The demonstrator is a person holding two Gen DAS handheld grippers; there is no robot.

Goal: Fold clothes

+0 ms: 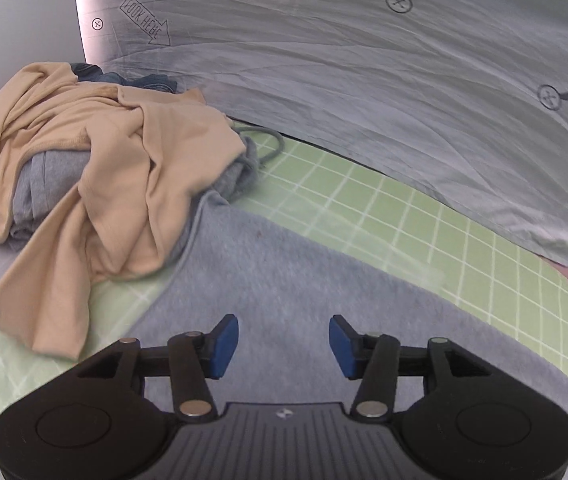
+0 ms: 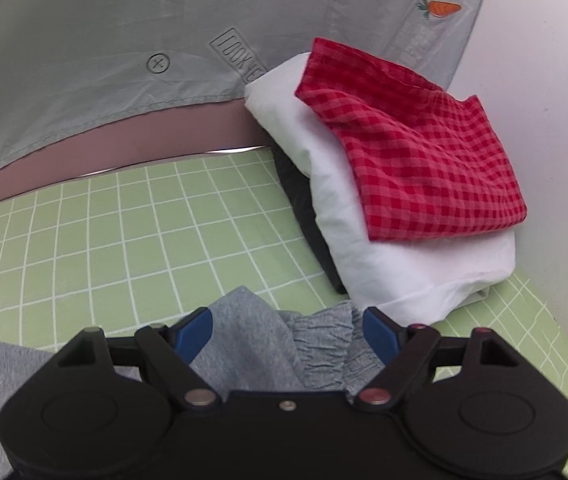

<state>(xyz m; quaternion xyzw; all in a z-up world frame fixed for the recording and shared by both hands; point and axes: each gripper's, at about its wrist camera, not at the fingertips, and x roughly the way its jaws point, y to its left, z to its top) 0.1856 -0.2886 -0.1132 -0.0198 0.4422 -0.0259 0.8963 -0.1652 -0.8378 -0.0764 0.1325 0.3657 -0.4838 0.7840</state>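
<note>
grey garment (image 1: 284,272), beige top (image 1: 115,168), red-check cloth (image 2: 416,148)

a green mat (image 1: 384,216) ruled with a white grid covers the work surface. behind it hangs a wrinkled pale grey-green sheet (image 1: 364,72) printed with circled crosses, an arrow reading "look here" and, in the right wrist view, a small orange carrot (image 2: 440,8). a dusty pink band (image 2: 143,148) runs between sheet and mat. a plain white wall (image 2: 544,80) shows at the edges. the light is soft and even.

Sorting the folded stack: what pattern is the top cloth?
Red checked cloth, lying on the white one; right wrist view.
</note>
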